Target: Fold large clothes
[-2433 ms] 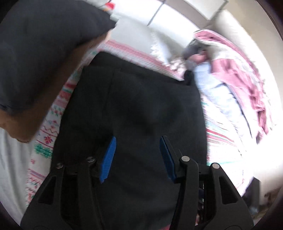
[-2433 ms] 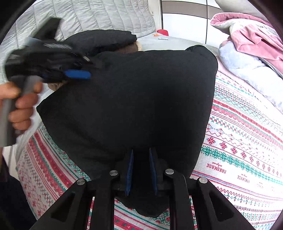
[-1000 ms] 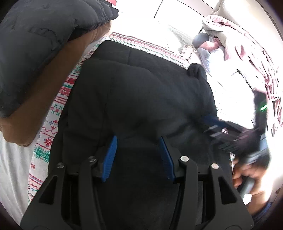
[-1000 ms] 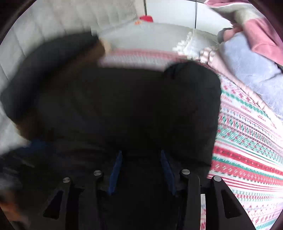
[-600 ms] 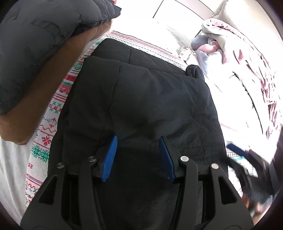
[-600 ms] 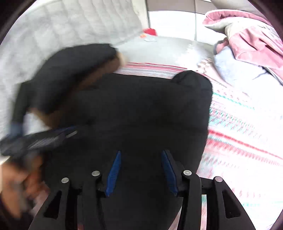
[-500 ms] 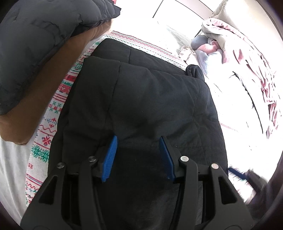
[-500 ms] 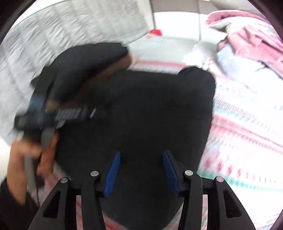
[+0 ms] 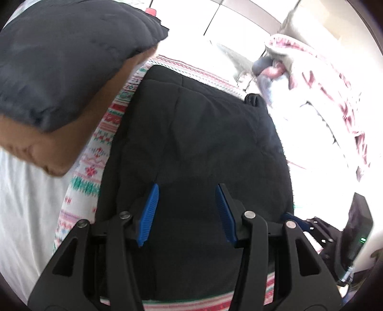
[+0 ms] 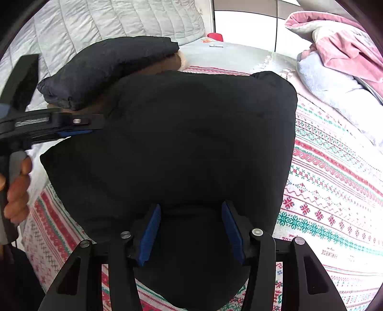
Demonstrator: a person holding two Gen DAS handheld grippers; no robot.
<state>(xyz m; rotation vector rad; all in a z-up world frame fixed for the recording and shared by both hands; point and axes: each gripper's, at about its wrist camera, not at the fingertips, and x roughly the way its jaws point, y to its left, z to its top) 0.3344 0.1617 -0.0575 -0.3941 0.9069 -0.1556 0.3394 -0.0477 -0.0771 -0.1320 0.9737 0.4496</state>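
A black padded garment lies folded into a thick rectangle on the patterned bedspread. My right gripper hovers open over its near edge, pads clear of the cloth. My left gripper is open too, above the garment near its front, nothing pinched. In the right wrist view the left gripper sits at the garment's left edge, held by a hand. The right gripper's body shows low on the right in the left wrist view.
A dark grey puffy garment on a brown one is stacked at the back left, touching the black garment's corner. A pink and pale blue blanket pile lies at the back right. A grey quilted cover and a small red object sit behind.
My right gripper, earlier shut on the garment's near edge, let go and its jaws widened. It swept across the garment and drew back. The left gripper shifted slightly, still open.
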